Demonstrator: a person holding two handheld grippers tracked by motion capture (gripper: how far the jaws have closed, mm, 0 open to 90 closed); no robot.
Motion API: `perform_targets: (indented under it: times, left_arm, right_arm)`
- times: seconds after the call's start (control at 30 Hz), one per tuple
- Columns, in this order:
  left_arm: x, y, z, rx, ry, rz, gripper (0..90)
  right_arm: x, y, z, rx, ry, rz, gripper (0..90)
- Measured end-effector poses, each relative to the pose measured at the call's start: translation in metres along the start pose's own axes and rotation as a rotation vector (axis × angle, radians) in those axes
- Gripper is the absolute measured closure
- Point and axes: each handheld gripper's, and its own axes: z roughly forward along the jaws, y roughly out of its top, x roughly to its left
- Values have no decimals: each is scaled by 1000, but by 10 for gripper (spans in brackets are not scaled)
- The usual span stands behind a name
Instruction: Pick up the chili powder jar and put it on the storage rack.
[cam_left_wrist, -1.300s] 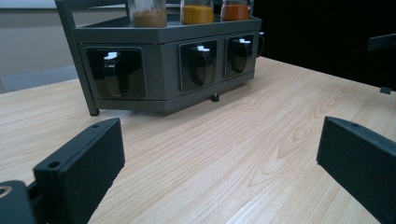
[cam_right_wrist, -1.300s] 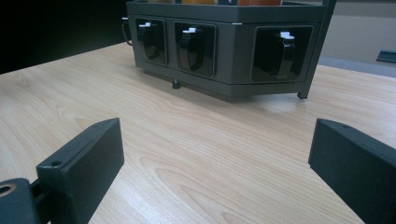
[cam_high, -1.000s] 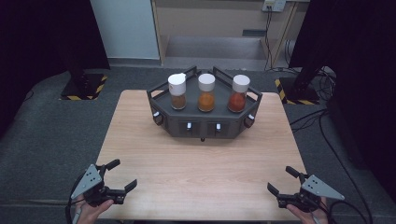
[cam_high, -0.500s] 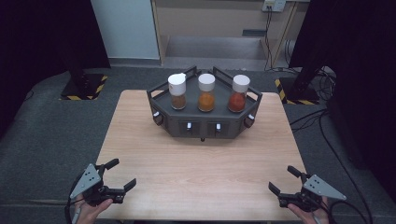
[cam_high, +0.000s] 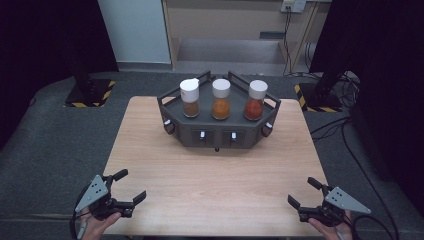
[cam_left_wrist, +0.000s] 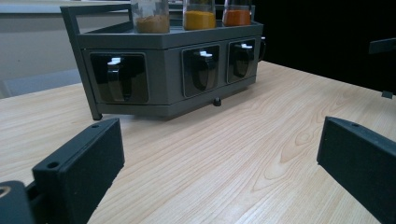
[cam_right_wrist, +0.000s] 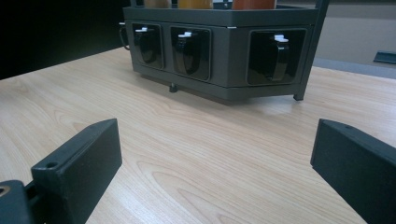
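A dark grey spice rack (cam_high: 218, 131) stands at the far middle of the wooden table (cam_high: 210, 185). On its top tray are three white-capped jars: brown powder (cam_high: 189, 98), orange powder (cam_high: 220, 99), red powder (cam_high: 255, 100). Small drawers with white-tipped handles line its front (cam_left_wrist: 201, 69) (cam_right_wrist: 188, 45). My left gripper (cam_high: 130, 186) rests at the near left corner, open and empty. My right gripper (cam_high: 304, 192) rests at the near right corner, also open and empty. Both point toward the rack, well short of it.
Grey carpet surrounds the table. Black stands with yellow-striped bases (cam_high: 90, 92) (cam_high: 320, 92) flank the far side, and cables (cam_high: 345, 130) trail on the floor at right. Bare wood lies between the grippers and the rack.
Both grippers have drifted slightly toward the near table edge; nothing else has moved.
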Motion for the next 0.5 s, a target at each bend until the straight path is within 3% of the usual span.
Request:
perform_targets:
  times: [0.5]
  left_arm:
    - [0, 0, 1, -3, -8, 2, 0]
  right_arm:
    - [0, 0, 0, 2, 5, -1, 23]
